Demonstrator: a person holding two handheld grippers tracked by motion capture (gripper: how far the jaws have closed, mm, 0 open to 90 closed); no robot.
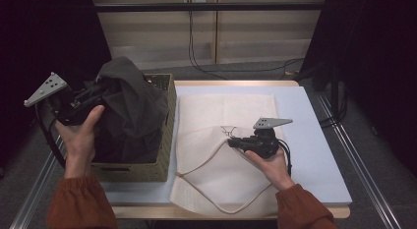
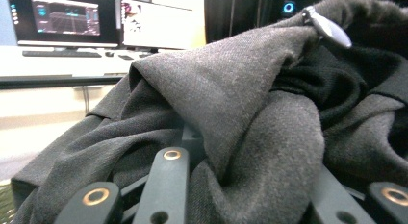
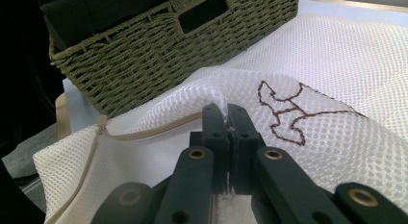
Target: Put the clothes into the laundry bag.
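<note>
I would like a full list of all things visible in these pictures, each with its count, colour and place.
dark grey cloth garment: one, dark grey, lifted partly out of the basket.
olive woven basket: one, olive green, on the table's left side.
white mesh drawstring bag: one, cream white with brown stitching, flat on the table.
pale blue table: one, pale blue top.
monitors: two, lit, on a desk in the left gripper view.
left hand-held gripper: one, black, shut on the garment.
right hand-held gripper: one, black, pinching the mesh.
</note>
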